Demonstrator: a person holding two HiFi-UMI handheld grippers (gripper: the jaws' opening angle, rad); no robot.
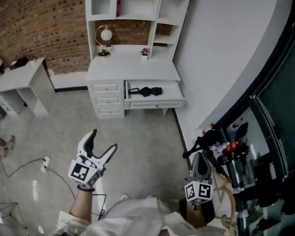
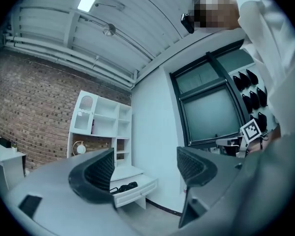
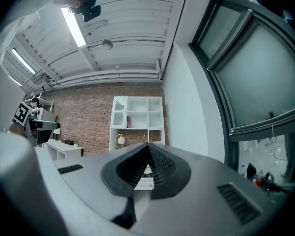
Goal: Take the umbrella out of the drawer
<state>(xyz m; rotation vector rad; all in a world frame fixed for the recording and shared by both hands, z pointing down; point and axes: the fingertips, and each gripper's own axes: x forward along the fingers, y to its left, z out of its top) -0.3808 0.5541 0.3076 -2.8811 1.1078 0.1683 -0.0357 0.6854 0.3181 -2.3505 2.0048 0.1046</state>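
In the open top drawer (image 1: pixel 155 103) of the white desk (image 1: pixel 132 70), against the far wall, lies the umbrella (image 1: pixel 146 91). It is black, folded short and a little lumpy, and it lies along the length of the drawer, with a thin dark strap or loop at its left end. It takes the middle of the drawer, and the pale drawer bottom shows on both sides of it. The drawer is pulled out toward us, on the right of a column of three closed small drawers. On the desk top stand a lamp with a round globe (image 1: pixel 105 35) and a small flower pot (image 1: pixel 145 51).

We stand well apart from the desk, on the grey floor. Our left gripper (image 1: pixel 103 139) has its jaws wide apart with nothing between the pads. In the left gripper view the umbrella (image 2: pixel 124 186) appears small and far away, low beside the left jaw, inside the drawer (image 2: pixel 135 193). Our right gripper (image 1: pixel 202 157) is held near the dark window frame, and in the right gripper view its jaws (image 3: pixel 148 167) meet tip to tip and hold nothing.
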